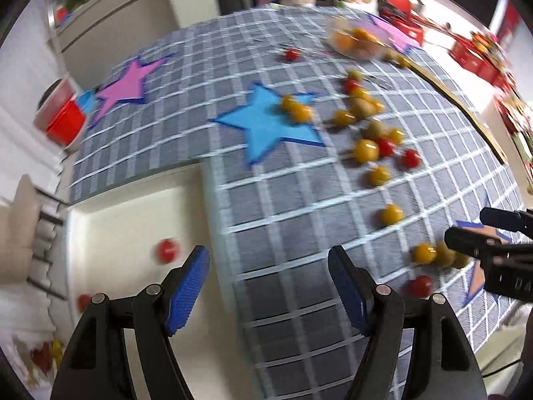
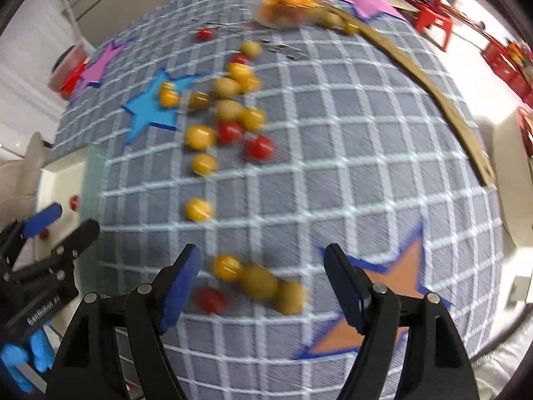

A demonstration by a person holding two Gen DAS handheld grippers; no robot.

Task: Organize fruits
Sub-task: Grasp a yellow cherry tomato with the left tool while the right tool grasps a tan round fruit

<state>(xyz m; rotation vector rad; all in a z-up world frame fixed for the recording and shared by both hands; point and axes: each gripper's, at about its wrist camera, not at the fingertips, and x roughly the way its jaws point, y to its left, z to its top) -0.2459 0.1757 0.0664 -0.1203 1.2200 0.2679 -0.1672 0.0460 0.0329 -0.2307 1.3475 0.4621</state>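
Observation:
Several small red, yellow and green-brown fruits (image 1: 366, 150) lie scattered on a grey checked tablecloth (image 1: 283, 200). My left gripper (image 1: 269, 266) is open and empty, over the edge of a white tray (image 1: 133, 220) that holds a red fruit (image 1: 166, 250) and another red one (image 1: 83, 301). My right gripper (image 2: 263, 266) is open, with a yellow fruit (image 2: 227, 267), a green one (image 2: 259, 281) and a red one (image 2: 210, 299) between its fingers, untouched. The right gripper also shows in the left wrist view (image 1: 466, 233).
A clear tub of orange fruits (image 1: 358, 42) stands at the far side. Blue (image 1: 266, 123), pink (image 1: 128, 83) and orange (image 2: 383, 293) star mats lie on the cloth. A red container (image 1: 61, 116) is at the left, and a wooden strip (image 2: 433, 93) runs along the right edge.

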